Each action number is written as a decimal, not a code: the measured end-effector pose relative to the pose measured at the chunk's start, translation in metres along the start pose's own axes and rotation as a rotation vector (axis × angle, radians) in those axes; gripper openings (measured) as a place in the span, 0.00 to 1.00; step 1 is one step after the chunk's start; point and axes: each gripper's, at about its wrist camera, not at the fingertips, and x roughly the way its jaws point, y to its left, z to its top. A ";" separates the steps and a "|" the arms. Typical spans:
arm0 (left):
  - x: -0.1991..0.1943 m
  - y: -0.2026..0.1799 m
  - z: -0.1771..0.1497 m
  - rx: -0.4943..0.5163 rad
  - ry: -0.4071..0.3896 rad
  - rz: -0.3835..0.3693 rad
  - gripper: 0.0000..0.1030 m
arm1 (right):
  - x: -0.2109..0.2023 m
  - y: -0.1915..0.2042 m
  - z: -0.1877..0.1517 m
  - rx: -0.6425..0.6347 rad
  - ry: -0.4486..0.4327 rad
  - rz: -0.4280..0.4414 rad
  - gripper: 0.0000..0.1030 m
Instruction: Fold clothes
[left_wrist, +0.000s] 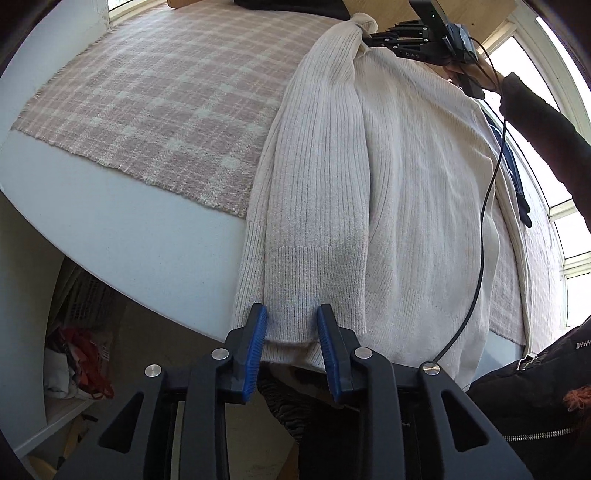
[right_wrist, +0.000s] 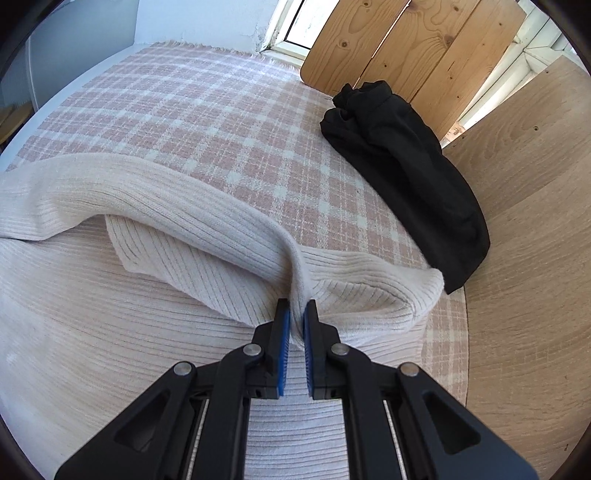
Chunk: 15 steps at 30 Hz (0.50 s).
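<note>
While one cream ribbed knit sweater (left_wrist: 406, 177) lies on the pink plaid cloth (left_wrist: 159, 110) covering the surface, the left gripper (left_wrist: 291, 347) stands parted around its near cuff, unpressed; the right gripper (right_wrist: 296, 325) pinches its far shoulder. One folded black garment (right_wrist: 402, 173) sits far right.

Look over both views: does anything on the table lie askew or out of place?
The cream sweater overhangs the near edge of the table rather than lying fully on the plaid cloth. The right gripper pinches its far end into a raised ridge. The black garment lies neatly aside.
</note>
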 end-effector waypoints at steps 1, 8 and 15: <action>0.000 0.000 -0.001 0.000 0.006 0.000 0.27 | 0.000 0.000 0.001 0.000 0.002 0.002 0.07; 0.006 -0.014 -0.001 0.058 0.045 0.041 0.28 | 0.001 0.002 0.002 -0.006 0.009 0.006 0.07; 0.005 -0.027 -0.014 0.096 -0.023 0.068 0.16 | 0.002 0.006 0.005 -0.044 0.025 -0.019 0.07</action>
